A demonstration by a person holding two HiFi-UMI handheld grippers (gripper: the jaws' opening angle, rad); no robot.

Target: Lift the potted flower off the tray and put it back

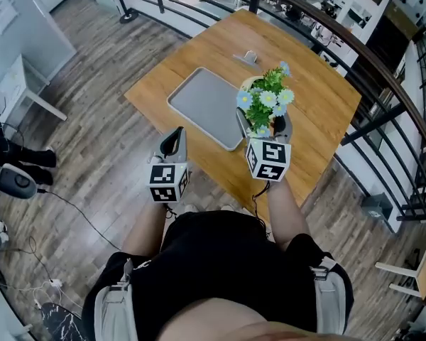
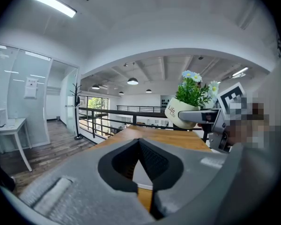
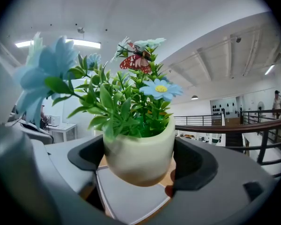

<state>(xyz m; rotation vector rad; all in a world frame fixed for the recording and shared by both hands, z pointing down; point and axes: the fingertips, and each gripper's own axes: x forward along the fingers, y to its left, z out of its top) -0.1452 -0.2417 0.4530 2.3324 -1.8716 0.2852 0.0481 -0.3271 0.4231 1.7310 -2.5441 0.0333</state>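
The potted flower has a cream pot, green leaves, pale blue daisies and a red butterfly. My right gripper is shut on the pot, one pad on each side, and holds it upright in the air. Under it lies the near right part of the grey tray, which rests on the wooden table. The tray shows below the pot's base. My left gripper hovers by the table's near edge, left of the pot, shut and empty. The left gripper view shows the pot at the right.
A small metal object lies on the table beyond the tray. A black railing curves round the table's far and right sides. Cables and equipment lie on the wood floor at the left. A white side table stands farther left.
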